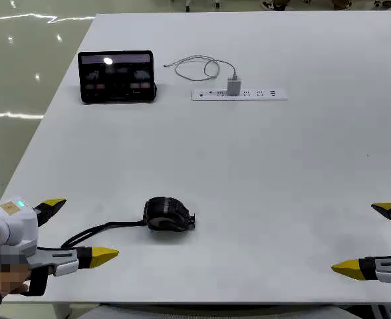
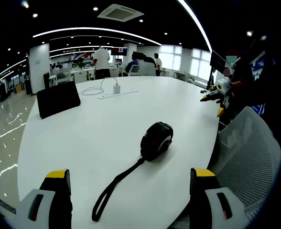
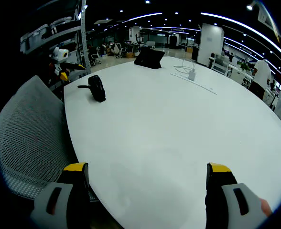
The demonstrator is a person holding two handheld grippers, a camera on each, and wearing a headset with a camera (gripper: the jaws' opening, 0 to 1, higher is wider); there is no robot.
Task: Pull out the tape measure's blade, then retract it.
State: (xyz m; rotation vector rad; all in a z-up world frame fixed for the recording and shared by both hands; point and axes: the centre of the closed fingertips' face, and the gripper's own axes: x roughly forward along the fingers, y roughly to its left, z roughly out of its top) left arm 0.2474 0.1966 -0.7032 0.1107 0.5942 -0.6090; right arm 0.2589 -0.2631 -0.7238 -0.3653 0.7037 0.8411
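Observation:
A black tape measure lies on the white table near its front edge, blade retracted, with a black wrist strap trailing to its left. My left gripper stands open at the front left, its yellow-tipped jaws either side of the strap's end, short of the case. In the left gripper view the tape measure lies ahead between the jaws and the strap runs toward me. My right gripper is open at the front right, far from the tape measure.
A dark tablet stands at the back left. A white power strip with a plugged charger and a coiled cable lies at the back centre. A grey mesh chair sits by the table's front edge. People stand in the distance.

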